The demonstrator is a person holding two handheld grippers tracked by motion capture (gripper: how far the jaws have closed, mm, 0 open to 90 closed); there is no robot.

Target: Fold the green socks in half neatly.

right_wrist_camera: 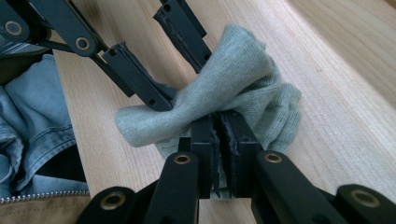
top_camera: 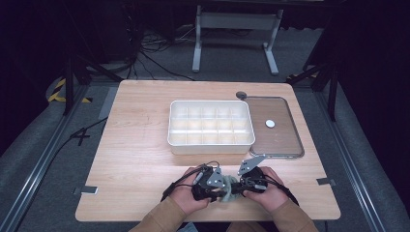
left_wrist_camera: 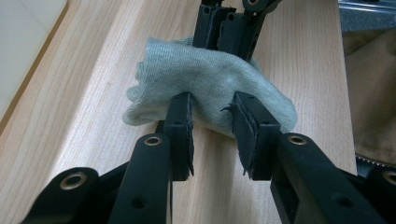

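Grey-green cloth [right_wrist_camera: 219, 93] bunched, underside hidden, between right tool [right_wrist_camera: 219, 126] clamped and left tool [left_wrist_camera: 212, 109] apart.

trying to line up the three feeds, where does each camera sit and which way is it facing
High view: above the person's side, looking forward and down on the table; forearms and both hands enter at the bottom.
Left gripper view: rides the left gripper, facing the sock.
Right gripper view: rides the right gripper, pinching the sock.
Shared: both gripper views show the sock and the opposite gripper.
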